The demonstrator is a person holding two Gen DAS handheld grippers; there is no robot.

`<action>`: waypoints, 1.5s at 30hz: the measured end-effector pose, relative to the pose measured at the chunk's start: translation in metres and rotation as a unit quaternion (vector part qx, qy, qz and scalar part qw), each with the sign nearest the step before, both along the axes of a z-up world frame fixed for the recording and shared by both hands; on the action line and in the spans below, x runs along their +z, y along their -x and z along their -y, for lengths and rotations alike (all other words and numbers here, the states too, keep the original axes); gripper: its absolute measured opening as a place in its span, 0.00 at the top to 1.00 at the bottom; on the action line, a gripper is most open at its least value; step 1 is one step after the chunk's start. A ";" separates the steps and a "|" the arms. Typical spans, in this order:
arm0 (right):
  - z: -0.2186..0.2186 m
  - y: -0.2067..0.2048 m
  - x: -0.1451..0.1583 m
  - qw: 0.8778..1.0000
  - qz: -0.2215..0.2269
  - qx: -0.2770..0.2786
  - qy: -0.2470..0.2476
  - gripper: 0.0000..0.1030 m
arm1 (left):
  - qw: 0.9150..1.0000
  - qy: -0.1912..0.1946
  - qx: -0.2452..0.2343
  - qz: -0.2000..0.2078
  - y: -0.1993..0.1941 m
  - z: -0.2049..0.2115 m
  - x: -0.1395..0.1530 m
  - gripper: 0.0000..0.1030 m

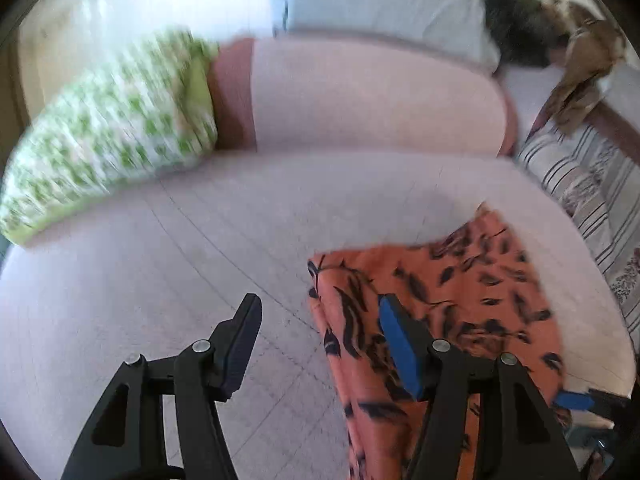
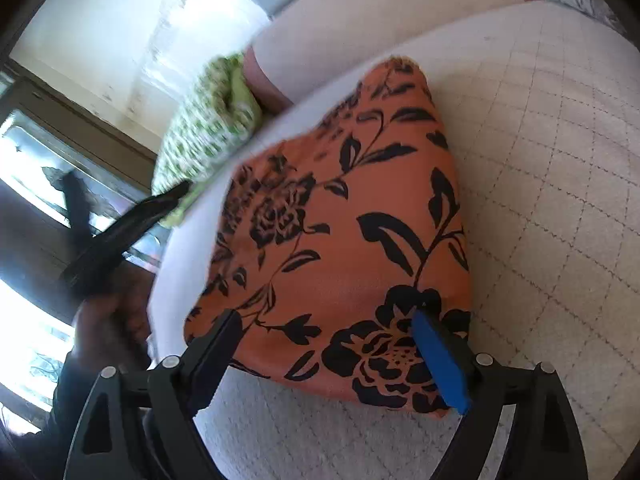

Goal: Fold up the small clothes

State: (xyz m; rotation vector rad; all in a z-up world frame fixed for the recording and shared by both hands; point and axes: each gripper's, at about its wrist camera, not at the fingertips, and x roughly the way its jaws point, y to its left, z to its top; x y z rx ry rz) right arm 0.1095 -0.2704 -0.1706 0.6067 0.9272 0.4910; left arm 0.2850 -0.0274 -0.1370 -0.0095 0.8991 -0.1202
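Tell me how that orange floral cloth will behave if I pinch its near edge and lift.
The orange floral cloth looks thin and folded, so it will probably droop and unfold. On the quilted cover it may drag rather than slide. It seems light.

Quilted bedspread (image 1: pixel 160 280) lies bare — green pillow (image 1: pixel 108 132) borders its far-left edge.

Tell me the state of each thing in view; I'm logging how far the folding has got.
orange floral garment: folded into a compact stack, lying flat on the quilted cover.
left gripper: open, empty, over the cover at the garment's edge.
right gripper: open wide, straddling the garment's near edge, pads not pressing.
green patterned pillow: lying against the backrest, blurred.
brown cloth: draped, crumpled.
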 end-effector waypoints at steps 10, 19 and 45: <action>0.003 0.006 -0.006 1.000 0.021 0.006 -0.004 0.11 | 0.998 -0.027 0.040 -0.046 -0.036 -0.013 -0.044 0.27; 0.005 0.016 0.013 1.000 0.019 -0.017 0.003 0.11 | 0.999 -0.007 -0.029 0.019 0.068 0.008 0.003 0.32; 0.027 0.034 0.008 0.995 -0.031 -0.048 -0.080 0.08 | 1.000 0.002 0.024 0.001 0.148 0.010 -0.010 0.29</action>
